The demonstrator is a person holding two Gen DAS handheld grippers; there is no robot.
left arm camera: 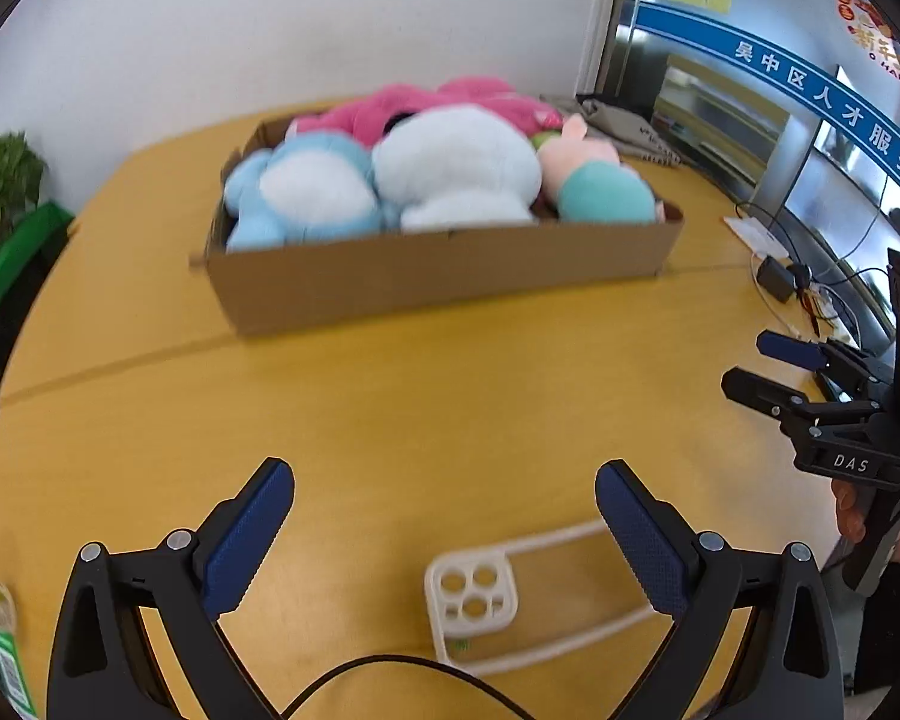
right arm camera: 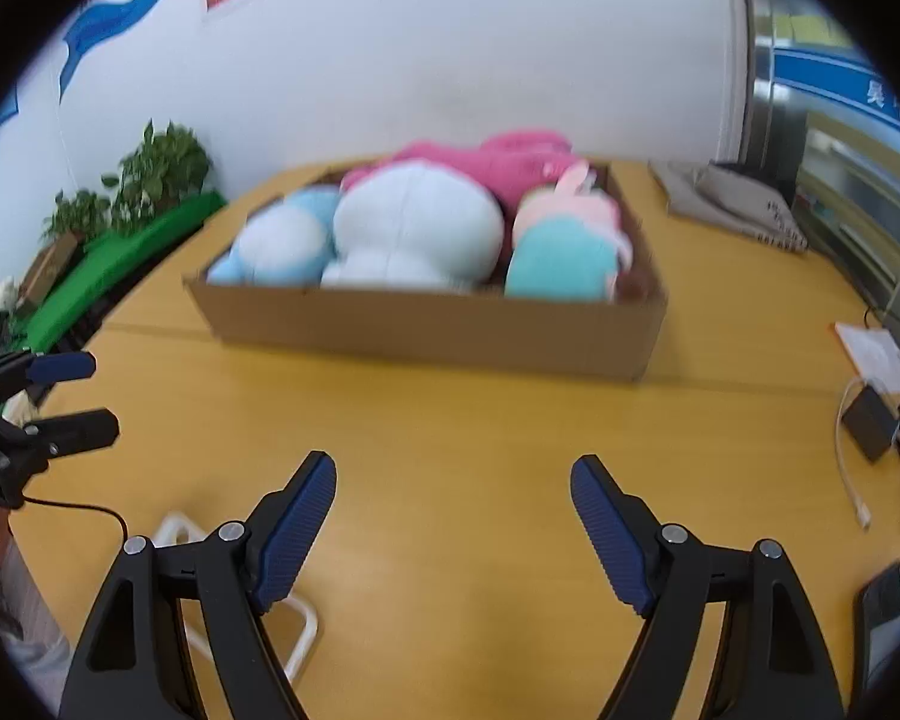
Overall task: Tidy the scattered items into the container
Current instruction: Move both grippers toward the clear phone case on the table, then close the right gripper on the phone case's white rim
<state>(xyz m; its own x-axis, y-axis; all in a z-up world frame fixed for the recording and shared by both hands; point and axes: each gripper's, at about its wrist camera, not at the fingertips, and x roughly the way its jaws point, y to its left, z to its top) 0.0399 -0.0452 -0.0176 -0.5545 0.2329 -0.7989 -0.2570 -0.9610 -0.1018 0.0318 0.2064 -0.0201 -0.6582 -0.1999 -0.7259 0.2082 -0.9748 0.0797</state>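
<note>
Cardboard box (left arm camera: pixel 444 276) sits ahead of both sets of jaws, well beyond the tips, already packed with soft toys (left arm camera: pixel 450 174): blue, white, pink, teal, piled above the rim; looks like most of the tidying is done

Only loose task item I can find is the clear phone case (left arm camera: pixel 510 606), flat on the yellow table (left arm camera: pixel 390 420), camera cutout facing up. It lies just below and between the left gripper (left arm camera: pixel 444 540) fingers, nearer the right-hand one, not touching either. Left jaws spread wide, holding nothing; probably opened that far to straddle the case

Right gripper (right arm camera: pixel 453 528) also wide open and empty, bare table between its jaws. A white corner of the case pokes out under its left finger in that view

Pose: both grippers held low over the table, tilted slightly down, pointing toward the box, side by side and near each other; each shows in the edge of the other's view. Person's fingers (left arm camera: pixel 852 516) wrap the right handle

Past the right jaws: charger and cables (right arm camera: pixel 876 420), a dark phone-like thing (right arm camera: pixel 885 606); can't tell if those count as scattered items. Plants (right arm camera: pixel 150 174) off to the left

Next likely needs left to drop and close on the case; it's thin and flat, may slip
</note>
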